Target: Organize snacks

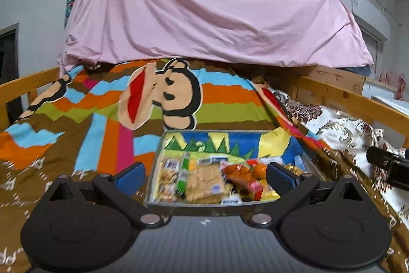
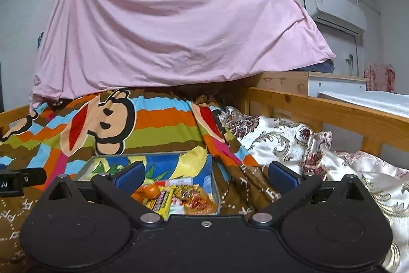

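Left hand-held gripper (image 1: 203, 174) and right hand-held gripper (image 2: 205, 174) gape wide, empty.

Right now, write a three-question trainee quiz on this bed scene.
1. True or false: the snack tray rests on the cartoon monkey blanket.
2. Is the left gripper holding a snack? A) yes B) no, open and empty.
3. Fill in: the round fruit among the packets is coloured ____.

Key:
1. True.
2. B; the right gripper is open and empty too.
3. Orange.
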